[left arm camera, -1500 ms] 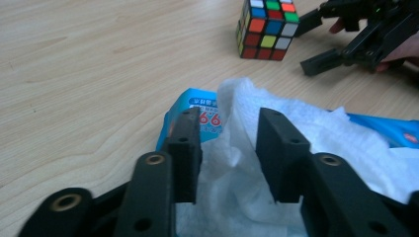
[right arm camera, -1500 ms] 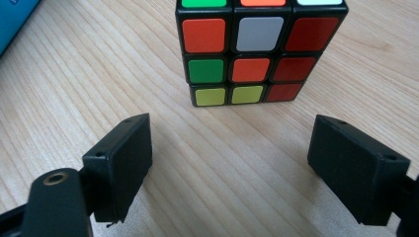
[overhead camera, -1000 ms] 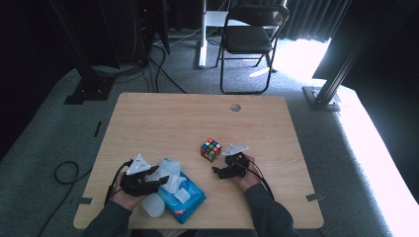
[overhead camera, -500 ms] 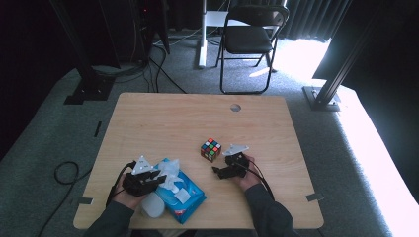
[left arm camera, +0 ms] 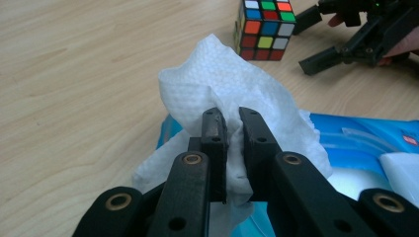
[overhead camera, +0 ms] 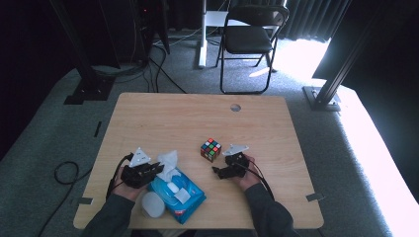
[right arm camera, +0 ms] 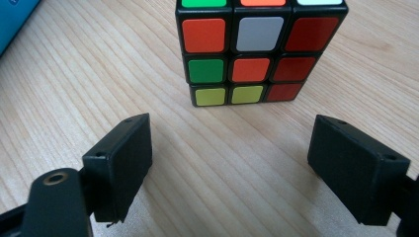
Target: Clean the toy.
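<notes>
High view overlooks table; gripper views close, sharing cube

The puzzle cube is sitting just ahead of the right gripper, blocking the way forward. Bare table is lying open beyond it. The blue wipes pack is sitting close by the left gripper.

wipe pack left of cube, on table
</notes>
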Demonstrator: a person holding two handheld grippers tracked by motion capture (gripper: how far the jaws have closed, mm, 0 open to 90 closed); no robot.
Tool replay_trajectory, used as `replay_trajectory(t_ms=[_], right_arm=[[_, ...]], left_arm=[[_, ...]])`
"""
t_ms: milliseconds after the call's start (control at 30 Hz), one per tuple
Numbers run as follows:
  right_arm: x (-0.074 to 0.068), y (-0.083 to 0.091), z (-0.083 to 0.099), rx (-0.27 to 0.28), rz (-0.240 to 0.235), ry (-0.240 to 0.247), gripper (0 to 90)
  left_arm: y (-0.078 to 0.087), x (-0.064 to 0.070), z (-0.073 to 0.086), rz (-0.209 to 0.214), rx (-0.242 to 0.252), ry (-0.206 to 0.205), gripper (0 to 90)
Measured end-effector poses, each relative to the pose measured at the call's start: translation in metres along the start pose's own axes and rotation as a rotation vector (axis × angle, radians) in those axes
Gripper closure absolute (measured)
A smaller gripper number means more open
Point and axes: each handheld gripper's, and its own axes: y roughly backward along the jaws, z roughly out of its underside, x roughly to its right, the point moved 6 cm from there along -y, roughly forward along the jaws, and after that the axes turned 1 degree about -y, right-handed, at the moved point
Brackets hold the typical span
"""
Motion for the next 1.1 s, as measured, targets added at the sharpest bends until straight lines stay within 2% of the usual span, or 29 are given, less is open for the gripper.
replay_trajectory(t_ms=[367, 467, 700, 933, 1100], right_arm=[[0.0, 0.0, 0.0, 0.0, 0.001, -0.002, 16.9], [-0.001, -0.001, 0.0, -0.012, -0.004, 0.009, 11.5], [0.0, -0.001, -0.002, -0.019, 0.005, 0.002, 15.4], [-0.001, -0.002, -0.015, 0.033, -0.008, -0.009, 17.7], [0.001, -0.008, -0.019, 0.054, 0.005, -0.018, 21.5]], left_arm=[[-0.003, -0.008, -0.01, -0.008, 0.016, -0.004, 82.8], [-0.003, -0.01, -0.012, -0.013, 0.016, -0.01, 82.8], [-0.004, -0.017, -0.021, -0.016, 0.026, -0.011, 82.8], [-0.006, -0.021, -0.03, -0.015, 0.038, -0.008, 82.8], [-0.009, -0.022, -0.035, -0.009, 0.044, -0.007, 82.8]])
